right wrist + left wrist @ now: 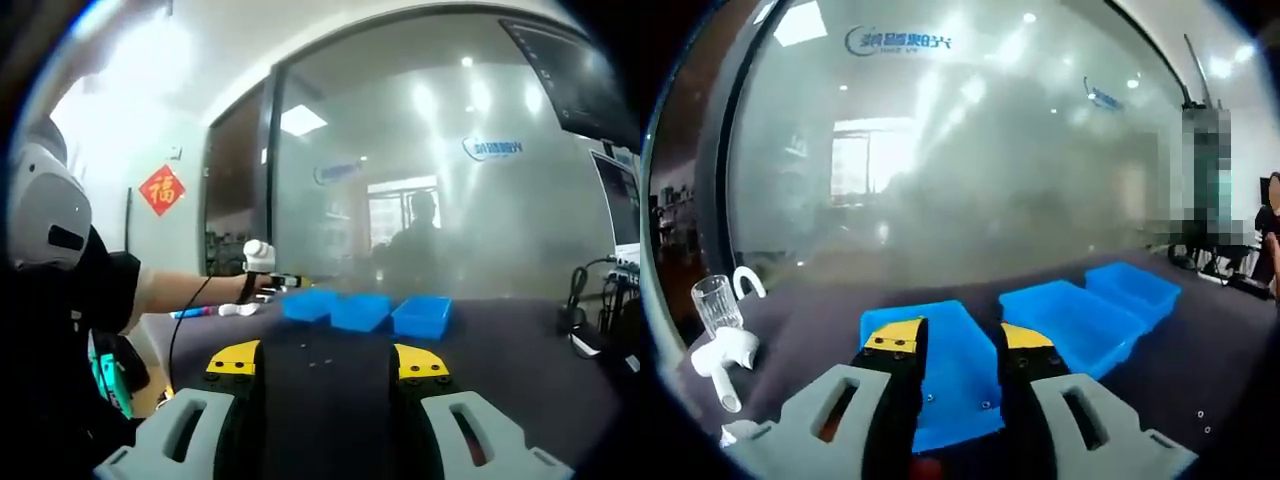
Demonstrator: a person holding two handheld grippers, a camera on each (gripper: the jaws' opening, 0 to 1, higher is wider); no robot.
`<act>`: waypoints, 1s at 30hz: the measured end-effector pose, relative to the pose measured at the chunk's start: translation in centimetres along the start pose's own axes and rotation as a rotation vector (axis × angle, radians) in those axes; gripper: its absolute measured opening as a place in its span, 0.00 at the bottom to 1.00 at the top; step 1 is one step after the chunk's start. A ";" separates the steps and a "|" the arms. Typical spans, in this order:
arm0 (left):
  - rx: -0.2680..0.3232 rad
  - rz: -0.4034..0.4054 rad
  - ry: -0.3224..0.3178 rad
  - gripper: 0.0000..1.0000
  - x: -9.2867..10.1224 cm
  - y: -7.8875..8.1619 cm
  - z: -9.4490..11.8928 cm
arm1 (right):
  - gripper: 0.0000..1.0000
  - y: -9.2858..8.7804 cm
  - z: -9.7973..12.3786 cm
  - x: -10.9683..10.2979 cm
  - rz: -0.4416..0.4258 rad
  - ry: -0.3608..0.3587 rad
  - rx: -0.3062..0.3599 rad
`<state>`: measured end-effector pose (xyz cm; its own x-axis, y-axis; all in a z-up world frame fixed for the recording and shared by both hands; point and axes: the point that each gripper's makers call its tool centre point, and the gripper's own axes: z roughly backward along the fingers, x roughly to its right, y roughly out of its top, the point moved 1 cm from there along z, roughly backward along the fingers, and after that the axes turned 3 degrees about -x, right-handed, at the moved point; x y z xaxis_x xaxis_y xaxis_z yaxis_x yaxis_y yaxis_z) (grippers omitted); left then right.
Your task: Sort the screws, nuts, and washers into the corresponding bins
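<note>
While both tools [957, 340] [325, 360] gape apart, three blue bins [1070, 320] line the table [520, 350].

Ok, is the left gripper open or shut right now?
Open. In the left gripper view the left gripper has its yellow-tipped jaws apart, with a blue bin showing between them and nothing held.

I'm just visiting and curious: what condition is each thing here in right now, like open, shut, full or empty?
left gripper: jaws open, holding nothing.
right gripper: jaws open, holding nothing.
blue bins: three in a row, upright; the insides that show look empty.
glass: upright, looks empty.
small parts: loose on the dark table, unsorted.
</note>
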<state>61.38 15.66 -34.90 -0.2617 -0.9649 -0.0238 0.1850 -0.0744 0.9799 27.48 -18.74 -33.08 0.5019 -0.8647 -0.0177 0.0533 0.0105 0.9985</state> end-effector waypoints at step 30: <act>0.170 0.011 -0.242 0.41 6.3 -1.9 18.2 | 0.45 0.5 -1.0 -0.6 0.002 0.019 0.017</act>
<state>42.18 14.28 -33.30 -0.4824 -0.8758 0.0149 0.0334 -0.0014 0.9994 28.12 -17.70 -32.61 0.5184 -0.8550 -0.0166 0.0373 0.0032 0.9993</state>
